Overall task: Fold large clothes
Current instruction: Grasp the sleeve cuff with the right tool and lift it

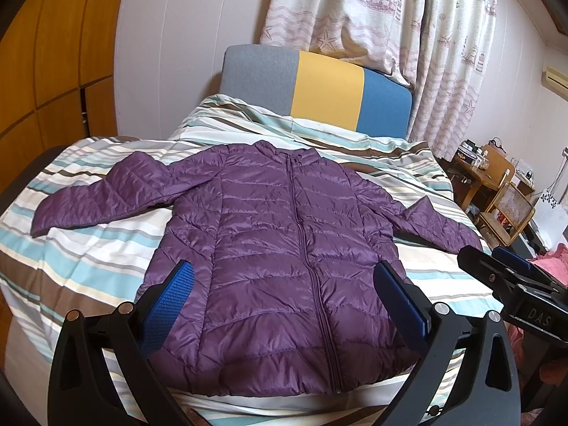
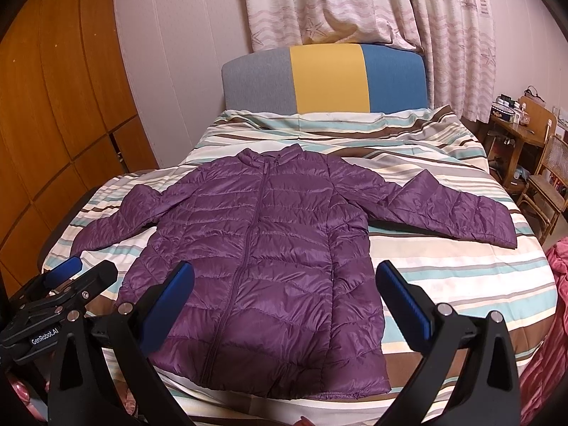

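Left wrist view first: your left gripper hangs above the hem end of the purple puffer jacket, jaws spread wide and holding nothing. That jacket lies flat, front up and zipped, on the striped duvet, collar toward the tri-colour headboard. Sweep left to right: the left sleeve angles out and slightly up toward the wooden wardrobe, the body sits centred, the right sleeve runs out toward the bed's edge, and beyond it your right gripper pokes in.

Over to the right wrist view: same jacket, and your right gripper is also gaping, empty, above the lower right panel, with the left gripper at the far left.

Nothing is folded yet, so a sleeve looks like the first grab. Watch out, though: this shell looks slick and puffy, so a shallow pinch could slide off mid-lift. Grab too deep and you may catch the duvet with it, dragging the whole layout askew. And that right sleeve sits near the edge; a careless tug could send it over the side.
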Action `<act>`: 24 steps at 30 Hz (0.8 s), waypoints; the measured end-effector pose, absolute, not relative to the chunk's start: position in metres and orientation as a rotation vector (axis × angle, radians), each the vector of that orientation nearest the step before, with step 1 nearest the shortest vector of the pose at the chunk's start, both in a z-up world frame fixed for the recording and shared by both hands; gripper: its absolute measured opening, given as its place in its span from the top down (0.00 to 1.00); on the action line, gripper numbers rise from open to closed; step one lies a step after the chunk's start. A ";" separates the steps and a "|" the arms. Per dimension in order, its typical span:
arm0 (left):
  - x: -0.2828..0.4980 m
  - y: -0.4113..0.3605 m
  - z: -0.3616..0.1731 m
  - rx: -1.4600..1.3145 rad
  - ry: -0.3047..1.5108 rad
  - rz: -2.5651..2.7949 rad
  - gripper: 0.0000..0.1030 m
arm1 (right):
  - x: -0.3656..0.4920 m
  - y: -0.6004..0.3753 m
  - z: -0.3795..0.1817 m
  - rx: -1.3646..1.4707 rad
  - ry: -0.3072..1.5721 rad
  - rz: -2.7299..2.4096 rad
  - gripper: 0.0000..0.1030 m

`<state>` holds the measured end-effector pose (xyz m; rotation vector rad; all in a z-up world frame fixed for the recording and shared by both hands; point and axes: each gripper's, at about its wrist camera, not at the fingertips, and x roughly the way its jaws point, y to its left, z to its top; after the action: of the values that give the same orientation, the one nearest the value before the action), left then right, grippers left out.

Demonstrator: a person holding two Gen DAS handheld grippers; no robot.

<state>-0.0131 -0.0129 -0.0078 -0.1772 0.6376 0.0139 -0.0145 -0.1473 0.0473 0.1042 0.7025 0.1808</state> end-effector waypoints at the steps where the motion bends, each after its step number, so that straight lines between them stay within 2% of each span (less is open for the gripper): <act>1: -0.012 -0.011 -0.008 -0.177 0.639 0.013 0.03 | -0.014 -0.148 0.047 0.103 0.703 0.181 0.02; 14: 0.003 -0.004 -0.015 -0.204 0.691 0.010 0.03 | 0.003 -0.162 0.033 0.124 0.740 0.141 0.02; 22: 0.053 0.013 -0.046 -0.098 0.724 0.154 0.03 | 0.043 -0.208 -0.020 0.193 0.695 0.099 0.02; 24: 0.072 0.024 -0.060 -0.089 0.757 0.177 0.03 | 0.060 -0.230 -0.044 0.241 0.749 0.043 0.02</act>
<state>0.0718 0.0242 -0.0598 -0.0893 0.7569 0.1768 0.0598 -0.2305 -0.0440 0.2413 0.7486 0.0435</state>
